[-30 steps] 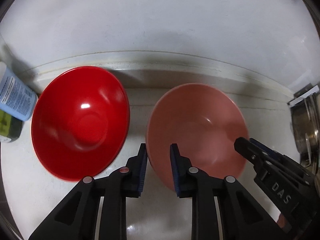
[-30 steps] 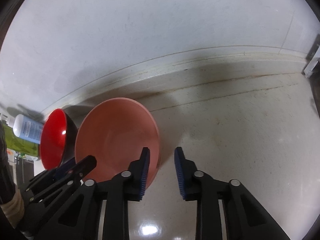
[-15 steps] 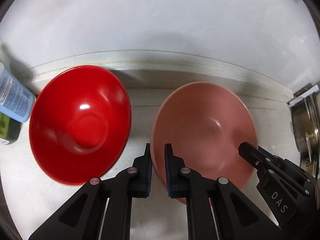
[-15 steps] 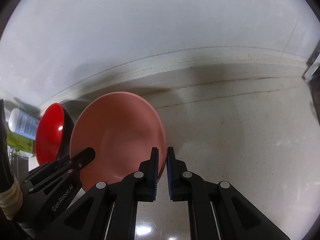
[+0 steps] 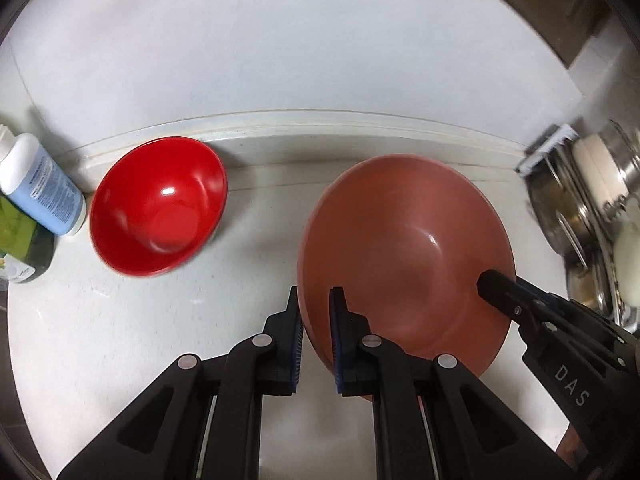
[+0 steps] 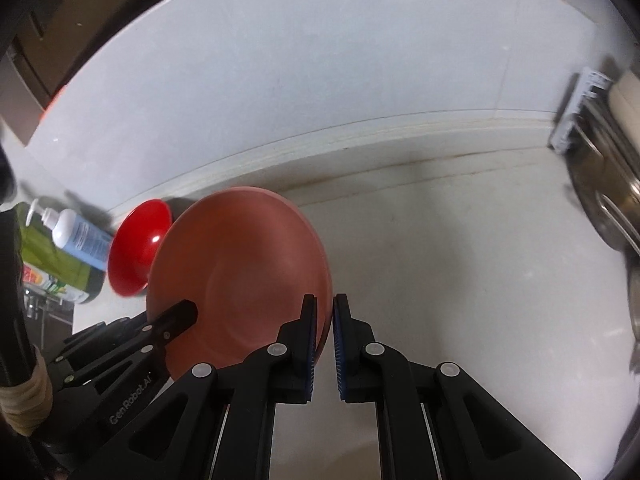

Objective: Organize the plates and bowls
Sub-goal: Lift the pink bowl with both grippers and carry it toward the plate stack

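A large pink bowl (image 5: 404, 256) is held up off the white counter, gripped at both sides. My left gripper (image 5: 316, 312) is shut on its left rim. My right gripper (image 6: 325, 320) is shut on its right rim; the bowl also shows in the right wrist view (image 6: 240, 276). A red bowl (image 5: 158, 206) sits on the counter at the back left near the wall, apart from the pink bowl; it shows in the right wrist view (image 6: 138, 240) behind the pink bowl.
A white-and-blue pump bottle (image 5: 38, 184) and a green packet (image 5: 20, 248) stand left of the red bowl. A rack with steel pots and lids (image 5: 580, 216) is at the right. The white counter (image 6: 460, 240) runs to the wall.
Both grippers closed on the pink bowl's rims and have lifted it up and back from the wall. The red bowl stays on the counter and now looks farther away.
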### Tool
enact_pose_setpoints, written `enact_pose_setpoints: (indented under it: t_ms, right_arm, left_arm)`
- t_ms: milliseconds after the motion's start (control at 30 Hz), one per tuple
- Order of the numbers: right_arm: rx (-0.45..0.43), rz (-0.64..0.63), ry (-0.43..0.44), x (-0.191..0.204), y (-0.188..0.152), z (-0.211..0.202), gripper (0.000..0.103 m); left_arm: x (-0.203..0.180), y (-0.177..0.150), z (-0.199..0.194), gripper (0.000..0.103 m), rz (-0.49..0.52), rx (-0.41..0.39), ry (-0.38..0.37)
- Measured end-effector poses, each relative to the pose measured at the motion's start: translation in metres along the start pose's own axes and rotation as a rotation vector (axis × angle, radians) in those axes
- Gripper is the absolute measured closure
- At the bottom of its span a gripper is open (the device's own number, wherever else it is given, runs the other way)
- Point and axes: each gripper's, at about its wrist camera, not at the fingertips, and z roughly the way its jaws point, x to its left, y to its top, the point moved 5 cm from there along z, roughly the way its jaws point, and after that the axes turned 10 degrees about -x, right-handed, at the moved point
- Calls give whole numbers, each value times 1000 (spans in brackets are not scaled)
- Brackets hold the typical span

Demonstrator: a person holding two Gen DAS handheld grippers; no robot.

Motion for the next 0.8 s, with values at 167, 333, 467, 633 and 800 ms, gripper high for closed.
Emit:
enact_pose_setpoints:
  t_ms: [167,333,467,633,800]
  right_arm:
    - [-25,15,7,-3,-19,-27,93]
    - [-61,14,-9,-9,-39,-61,93]
    - [-87,23,-26,-23,-58,-93,93]
    - [-94,59,-41,-39,-84,-112,93]
    - [-85,101,-60,-57,-111,-130,93]
  left_arm:
    - [-5,-18,-27,90,28,-12,-20]
    - [-31,-40,-36,90,64,-11,-43]
    - [-43,-57,-47,90,85,-1,-80]
    - [-61,-83,-59,90,128,3,-97]
    - [-74,-106,-63,90,172,33,-121]
